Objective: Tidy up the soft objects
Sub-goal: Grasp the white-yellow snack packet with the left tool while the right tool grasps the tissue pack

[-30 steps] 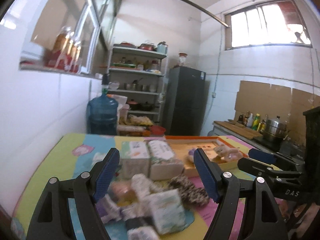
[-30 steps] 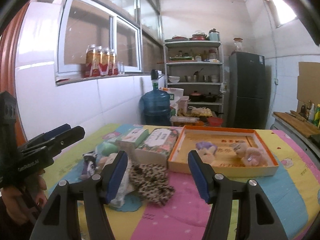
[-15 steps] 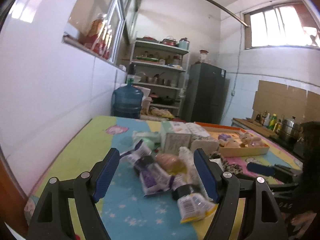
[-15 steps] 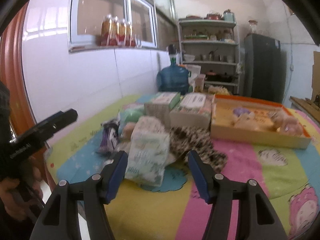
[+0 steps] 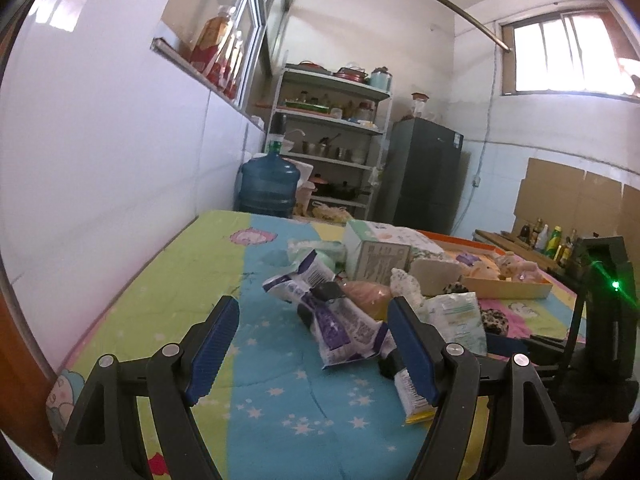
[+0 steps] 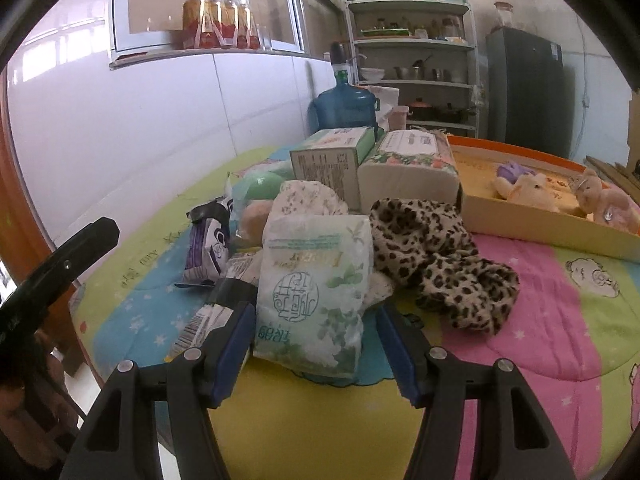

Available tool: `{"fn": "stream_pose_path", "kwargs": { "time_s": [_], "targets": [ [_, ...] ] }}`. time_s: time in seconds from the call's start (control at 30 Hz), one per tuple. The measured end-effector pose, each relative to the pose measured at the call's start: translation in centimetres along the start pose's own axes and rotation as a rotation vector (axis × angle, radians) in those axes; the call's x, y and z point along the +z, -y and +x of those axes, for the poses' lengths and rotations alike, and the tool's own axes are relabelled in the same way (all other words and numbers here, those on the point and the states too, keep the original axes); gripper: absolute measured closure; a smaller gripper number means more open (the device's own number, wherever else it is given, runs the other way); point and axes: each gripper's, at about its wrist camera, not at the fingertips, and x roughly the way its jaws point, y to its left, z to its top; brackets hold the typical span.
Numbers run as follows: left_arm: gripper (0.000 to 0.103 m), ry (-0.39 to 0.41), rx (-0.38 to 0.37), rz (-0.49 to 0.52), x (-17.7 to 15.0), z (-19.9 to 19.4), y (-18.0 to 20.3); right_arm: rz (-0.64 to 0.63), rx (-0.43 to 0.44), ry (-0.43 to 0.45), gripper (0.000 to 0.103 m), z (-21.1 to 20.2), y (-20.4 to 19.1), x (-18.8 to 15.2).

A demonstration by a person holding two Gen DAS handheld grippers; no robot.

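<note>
Soft goods heaped on the quilted table, both grippers spread wide and empty.

A tissue pack [image 6: 316, 284] lies at the near edge, between the right gripper [image 6: 316, 344] pads; a leopard-print cloth [image 6: 436, 256] touches it, tissue boxes [image 6: 404, 172] behind. The left gripper [image 5: 312, 344] (held level) faces purple wrappers [image 5: 340, 324] beside the pile.

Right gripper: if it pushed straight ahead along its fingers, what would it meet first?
Most likely the white-and-green tissue pack, which sits between the open right gripper fingers, nearest the camera. The leopard-print cloth lies further right.
</note>
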Motion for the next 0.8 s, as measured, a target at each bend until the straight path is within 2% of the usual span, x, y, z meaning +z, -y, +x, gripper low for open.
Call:
{"fn": "stream_pose_path", "kwargs": {
  "time_s": [0.23,0.3,0.4,0.67,0.8],
  "targets": [
    [0.025,-0.024,-0.015,-0.005,-0.4,0.9,-0.1,-0.02,-0.023,0.034,0.04,-0.3,-0.7,0.0],
    [0.025,-0.035,-0.023,-0.002,-0.7,1.0,0.1,-0.02,-0.024,0.032,0.05,-0.3,-0.6,-0.1],
    [0.025,-0.057,-0.044,0.004,-1.0,1.4,0.7,-0.015,-0.022,0.039,0.053,-0.7,-0.2,-0.4],
    [0.025,-0.1,-0.114,0.03,-1.1,2.2,3.4,0.019,-0.015,0.127,0.054,-3.9,1.2,-0.3],
    [0.025,-0.146,-0.114,0.049,-1.8,3.3,5.2,0.029,-0.022,0.164,0.054,-5.2,1.9,-0.1]
  ]
}}
